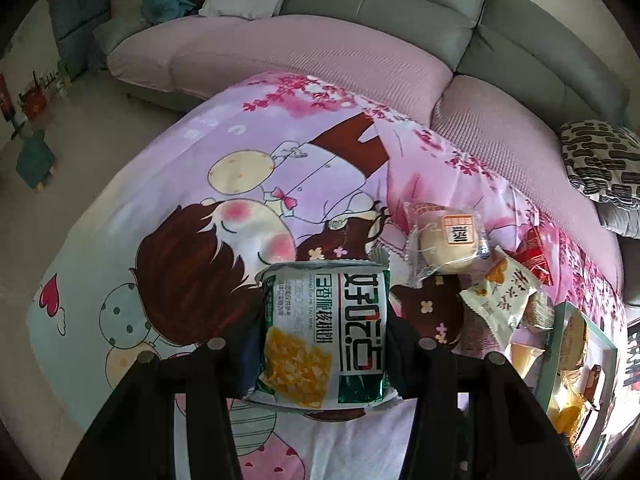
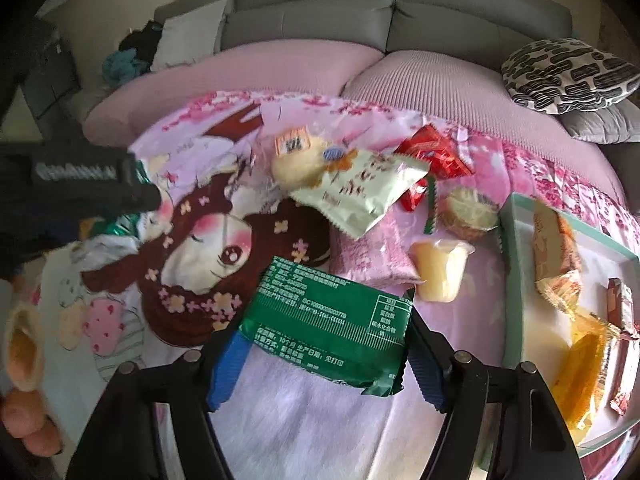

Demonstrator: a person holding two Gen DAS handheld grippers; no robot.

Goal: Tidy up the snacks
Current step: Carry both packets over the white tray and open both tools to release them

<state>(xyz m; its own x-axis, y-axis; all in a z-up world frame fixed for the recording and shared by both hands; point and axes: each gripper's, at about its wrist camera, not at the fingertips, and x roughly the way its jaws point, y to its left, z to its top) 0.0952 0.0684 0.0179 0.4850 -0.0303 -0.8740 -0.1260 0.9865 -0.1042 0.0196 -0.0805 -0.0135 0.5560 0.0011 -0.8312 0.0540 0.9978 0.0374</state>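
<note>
Step in hand: both snacks are gripped above the cartoon-print cloth [image 2: 192,240] on the counter; I judge they are on their way to the tray [image 2: 516,280].
Left gripper [image 1: 320,336]: pinching a glossy white-and-green crinkly foil packet [image 1: 324,332], crimped ends.
Right gripper [image 2: 324,344]: pinching a flat dark green packet [image 2: 332,320], printed back up.
Next move: likely carry right to the pale-green shallow rectangular tray, into its bare part beside the wrapped cakes.
Loose snacks: soft round bun [image 2: 296,164], cream pouch [image 2: 360,196], red wrappers [image 2: 436,156], clear jelly cup [image 2: 440,272].
</note>
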